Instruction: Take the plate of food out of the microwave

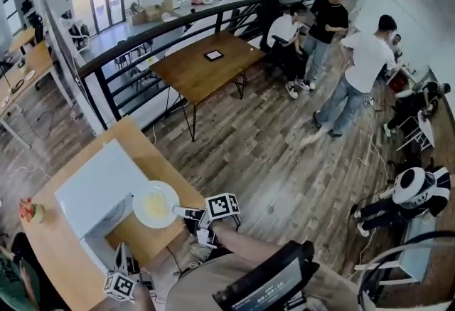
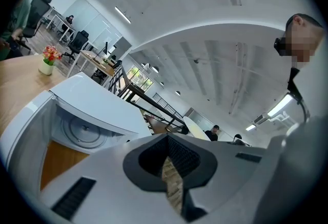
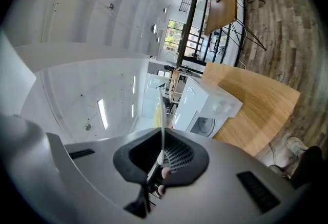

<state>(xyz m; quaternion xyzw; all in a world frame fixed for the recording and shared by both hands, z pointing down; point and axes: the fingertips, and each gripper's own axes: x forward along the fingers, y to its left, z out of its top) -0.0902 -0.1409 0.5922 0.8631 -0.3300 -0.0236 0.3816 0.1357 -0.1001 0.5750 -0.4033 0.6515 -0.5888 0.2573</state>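
Observation:
The white plate [image 1: 155, 204] with yellow food on it hangs level just outside the open front of the white microwave [image 1: 96, 192], over the wooden table. My right gripper [image 1: 179, 212] is shut on the plate's near rim. In the right gripper view the plate [image 3: 162, 115] shows edge-on, pinched between the jaws of that gripper [image 3: 162, 159]. My left gripper [image 1: 121, 254] is low at the table's front edge, below the microwave, shut and empty. The left gripper view shows its closed jaws [image 2: 171, 166] aimed at the microwave [image 2: 97, 105] and its bare glass turntable [image 2: 82, 133].
A small pot of red flowers [image 1: 32, 211] stands on the wooden table [image 1: 142, 153] left of the microwave. The microwave door [image 2: 23, 130] stands open. Beyond the table are a black railing, another wooden table [image 1: 206, 64] and several people standing far off.

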